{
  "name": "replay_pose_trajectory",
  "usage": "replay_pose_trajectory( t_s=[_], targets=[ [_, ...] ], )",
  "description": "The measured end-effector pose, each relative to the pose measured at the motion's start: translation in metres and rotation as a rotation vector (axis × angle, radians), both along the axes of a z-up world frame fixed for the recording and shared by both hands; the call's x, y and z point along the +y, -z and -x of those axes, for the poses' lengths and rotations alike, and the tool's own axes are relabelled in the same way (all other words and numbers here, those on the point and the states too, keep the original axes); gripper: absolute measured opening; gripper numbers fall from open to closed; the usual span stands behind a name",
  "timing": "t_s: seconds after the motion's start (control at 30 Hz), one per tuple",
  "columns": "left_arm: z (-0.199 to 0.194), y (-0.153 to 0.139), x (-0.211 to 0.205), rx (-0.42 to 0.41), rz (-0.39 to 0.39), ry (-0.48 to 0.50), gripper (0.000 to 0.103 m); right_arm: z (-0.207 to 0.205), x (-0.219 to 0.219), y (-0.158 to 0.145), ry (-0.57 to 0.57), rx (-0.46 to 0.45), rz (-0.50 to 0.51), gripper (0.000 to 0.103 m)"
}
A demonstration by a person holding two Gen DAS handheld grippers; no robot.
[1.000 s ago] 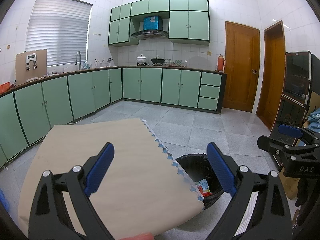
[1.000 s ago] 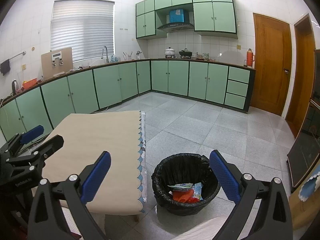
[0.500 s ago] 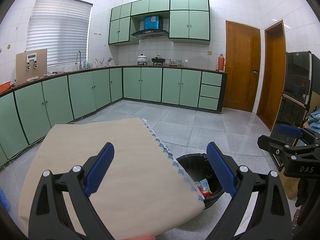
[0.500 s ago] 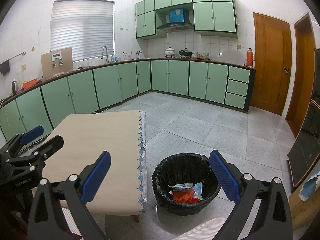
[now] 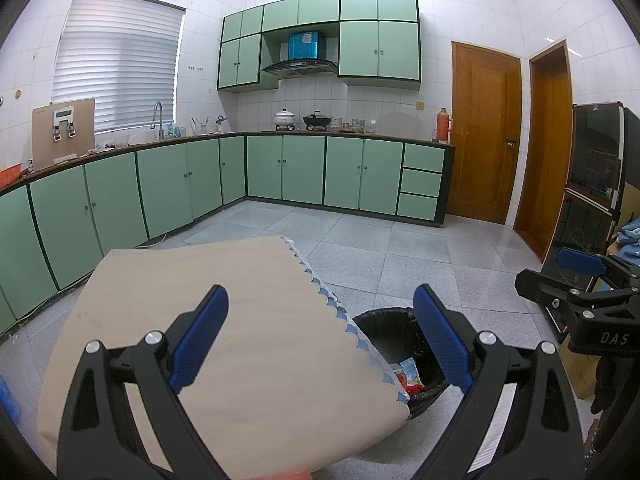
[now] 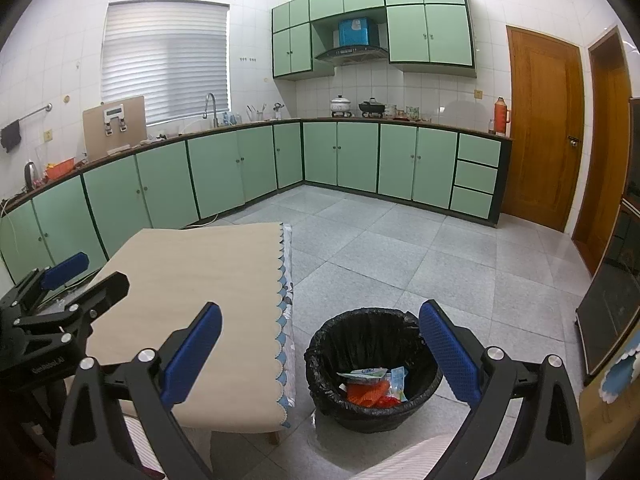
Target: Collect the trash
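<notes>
We hold left gripper [image 5: 320, 336] and right gripper [image 6: 320, 354] released, empty, above table [image 6: 192, 280] and filled bin [image 6: 372, 376]

From the left wrist view the table [image 5: 248, 320] corner blocks a good chunk of the trash bin [image 5: 384, 328], so only a sliver of the wrappers [image 5: 408, 374] inside peeks out. Labels on those wrappers are too small to read (same from the right side). The table's near edge runs off the frame's bottom.
</notes>
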State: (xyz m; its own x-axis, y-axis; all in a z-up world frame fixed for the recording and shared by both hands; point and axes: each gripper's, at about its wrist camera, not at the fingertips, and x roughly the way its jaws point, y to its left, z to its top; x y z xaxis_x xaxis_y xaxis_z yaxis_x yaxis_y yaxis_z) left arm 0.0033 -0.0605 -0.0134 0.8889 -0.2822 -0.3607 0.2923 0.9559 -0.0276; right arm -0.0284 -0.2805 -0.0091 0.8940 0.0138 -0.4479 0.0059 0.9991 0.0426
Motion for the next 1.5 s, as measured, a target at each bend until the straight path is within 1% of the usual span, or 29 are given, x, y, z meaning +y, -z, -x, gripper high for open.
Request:
replay_pose_trajectory(
  t_s=[0.6,1.5],
  targets=[
    [-0.0006,-0.0006,-0.0003,0.006,0.002,-0.002,0.091,-0.0002,-0.0007,-0.0003,0.0,0.002,-0.001,0.097],
    [-0.0075,-0.0023,-0.0024,0.032,-0.003,-0.003,0.091,-0.0042,-0.005,0.0085,0.004,0.017,-0.01,0.097]
  ],
)
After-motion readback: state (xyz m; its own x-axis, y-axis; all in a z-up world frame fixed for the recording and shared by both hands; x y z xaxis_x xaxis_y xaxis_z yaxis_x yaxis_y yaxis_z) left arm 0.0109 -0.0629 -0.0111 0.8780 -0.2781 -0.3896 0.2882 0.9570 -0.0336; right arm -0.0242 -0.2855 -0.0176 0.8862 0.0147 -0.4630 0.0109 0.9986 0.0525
